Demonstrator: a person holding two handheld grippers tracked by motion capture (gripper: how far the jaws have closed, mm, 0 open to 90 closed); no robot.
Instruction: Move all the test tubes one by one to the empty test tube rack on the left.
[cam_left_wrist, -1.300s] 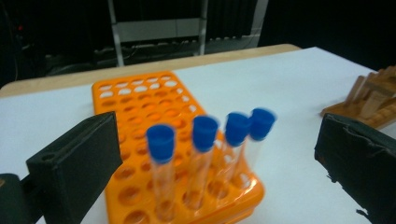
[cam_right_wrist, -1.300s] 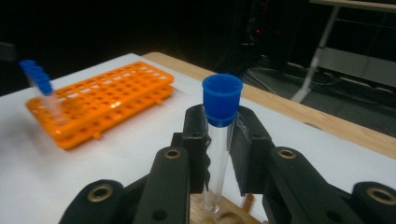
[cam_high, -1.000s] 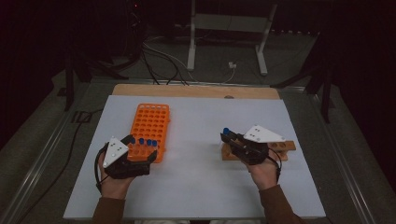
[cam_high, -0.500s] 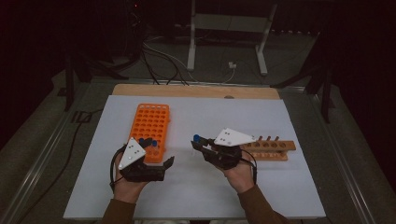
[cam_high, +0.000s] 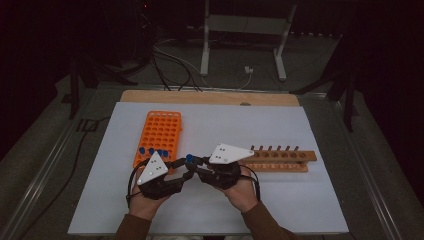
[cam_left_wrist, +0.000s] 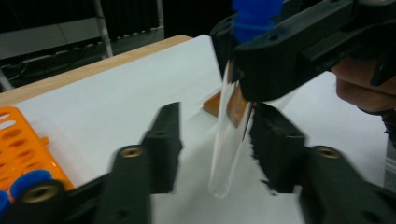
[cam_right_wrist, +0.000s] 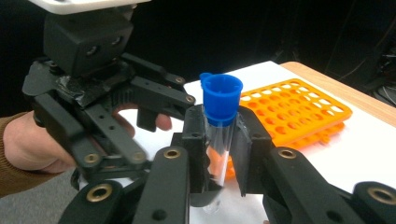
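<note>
Moving since a second ago: you brought both hands in toward each other over the white mat; your right hand came away from the wooden rack and your left hand away from the orange rack.
Right gripper: it stayed clamped on the test tube, pads just under the blue cap, tube upright between them with the cap above the jaws.
Left gripper: its jaws had just been closing, from wide apart to a narrow gap, with the lower glass of the tube between them; in the left gripper view one pad was close beside the glass and the other stood off it, so no grip yet.
Tube location: held off the mat, upper end in your right gripper, bottom end hanging between the left gripper's jaws; the wooden rack was behind it and the orange rack off to the left gripper's outer side.
Meaning for the work: reads as a hand-over or a two-gripper hold to work the cap; the pinch was not finished, so the right gripper could not let go yet.
Hand pose: both forearms came in from your side and angled inward, the grippers were about level, tips meeting nose to nose, and the grey plates faced up.
Other tubes: a few blue caps sat in the orange rack's near row, beside the left gripper.
</note>
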